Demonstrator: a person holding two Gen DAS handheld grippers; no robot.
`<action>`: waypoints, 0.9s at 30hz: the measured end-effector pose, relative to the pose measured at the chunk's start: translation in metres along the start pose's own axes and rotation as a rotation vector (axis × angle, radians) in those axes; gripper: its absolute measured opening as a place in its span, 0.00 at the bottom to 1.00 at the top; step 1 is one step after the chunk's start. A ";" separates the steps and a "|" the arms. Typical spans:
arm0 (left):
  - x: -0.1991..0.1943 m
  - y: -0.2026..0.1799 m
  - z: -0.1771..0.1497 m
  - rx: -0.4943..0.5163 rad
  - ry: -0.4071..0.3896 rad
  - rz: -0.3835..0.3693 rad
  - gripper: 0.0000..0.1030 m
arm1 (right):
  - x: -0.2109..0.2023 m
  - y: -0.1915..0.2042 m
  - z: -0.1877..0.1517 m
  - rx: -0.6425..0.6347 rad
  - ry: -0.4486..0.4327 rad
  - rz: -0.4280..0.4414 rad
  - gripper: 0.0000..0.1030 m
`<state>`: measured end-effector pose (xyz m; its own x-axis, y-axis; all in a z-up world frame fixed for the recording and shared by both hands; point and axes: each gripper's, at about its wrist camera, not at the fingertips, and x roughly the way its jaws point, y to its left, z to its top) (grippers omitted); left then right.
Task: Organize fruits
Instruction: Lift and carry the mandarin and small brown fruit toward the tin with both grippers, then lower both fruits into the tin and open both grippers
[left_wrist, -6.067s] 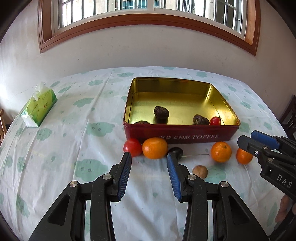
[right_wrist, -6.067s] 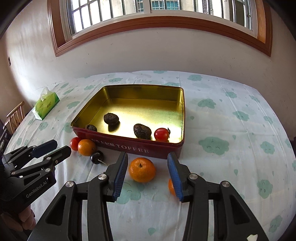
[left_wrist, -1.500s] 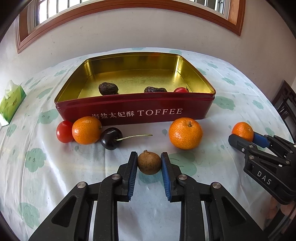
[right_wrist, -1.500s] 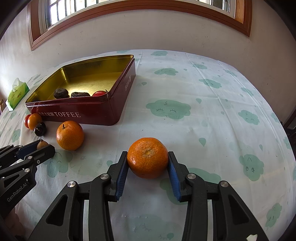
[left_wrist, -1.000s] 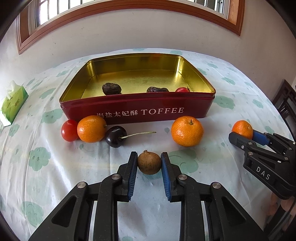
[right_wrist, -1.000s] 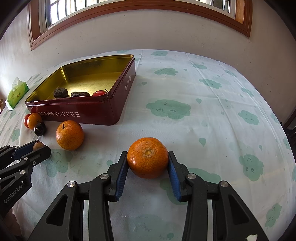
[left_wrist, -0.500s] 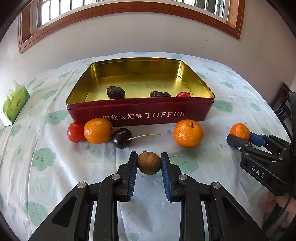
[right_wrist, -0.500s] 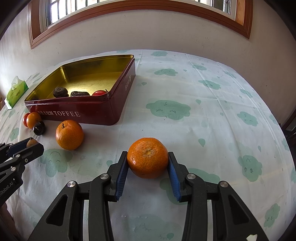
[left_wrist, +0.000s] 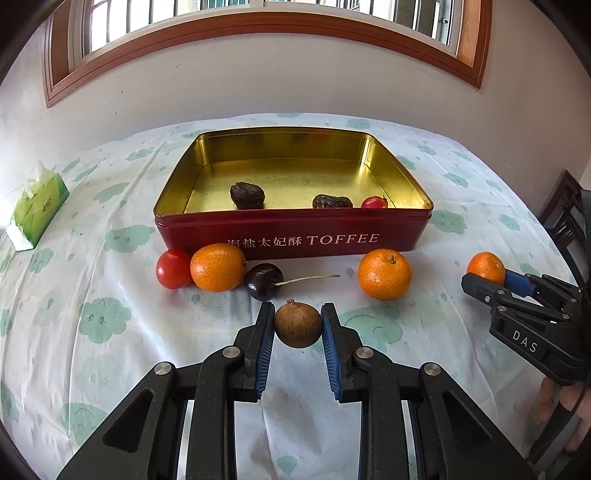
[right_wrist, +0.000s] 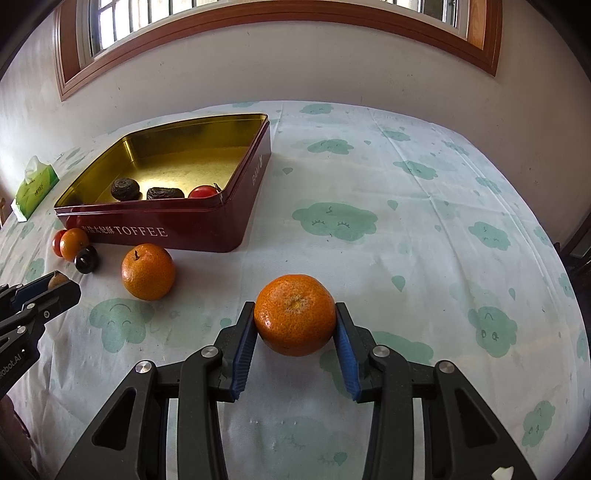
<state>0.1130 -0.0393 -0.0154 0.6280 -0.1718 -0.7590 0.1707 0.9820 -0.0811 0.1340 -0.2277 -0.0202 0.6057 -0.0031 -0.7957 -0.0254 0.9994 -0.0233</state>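
My left gripper (left_wrist: 297, 325) is shut on a small brown round fruit (left_wrist: 297, 328), held a little above the cloth in front of the red toffee tin (left_wrist: 295, 240). My right gripper (right_wrist: 295, 317) is shut on an orange mandarin (right_wrist: 294, 314) to the right of the tin (right_wrist: 207, 229). Inside the tin lie two dark wrinkled fruits (left_wrist: 246, 195) and a small tomato (left_wrist: 373, 202). On the cloth before the tin sit a tomato (left_wrist: 172, 268), a mandarin (left_wrist: 217, 267), a dark cherry (left_wrist: 263, 281) and another mandarin (left_wrist: 384, 273).
A green tissue pack (left_wrist: 37, 206) lies at the far left of the cloud-patterned tablecloth (right_wrist: 424, 229). A dark wooden chair (left_wrist: 565, 218) stands past the table's right edge. The wall and window are close behind the table.
The left gripper has risen a little with the brown fruit, so the tin and loose fruits sit lower and farther in its view. The right gripper and its mandarin have kept still.
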 end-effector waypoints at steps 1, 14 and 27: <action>-0.002 0.001 0.001 -0.003 -0.004 -0.003 0.26 | -0.002 0.001 0.001 -0.002 -0.005 0.001 0.36; -0.025 0.027 0.030 -0.030 -0.079 0.028 0.26 | -0.027 0.021 0.028 -0.033 -0.063 0.053 0.36; -0.020 0.069 0.080 -0.065 -0.098 0.019 0.26 | -0.023 0.049 0.074 -0.087 -0.107 0.095 0.36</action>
<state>0.1727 0.0261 0.0457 0.7023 -0.1573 -0.6943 0.1108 0.9876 -0.1116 0.1778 -0.1763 0.0415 0.6785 0.0996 -0.7278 -0.1527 0.9882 -0.0072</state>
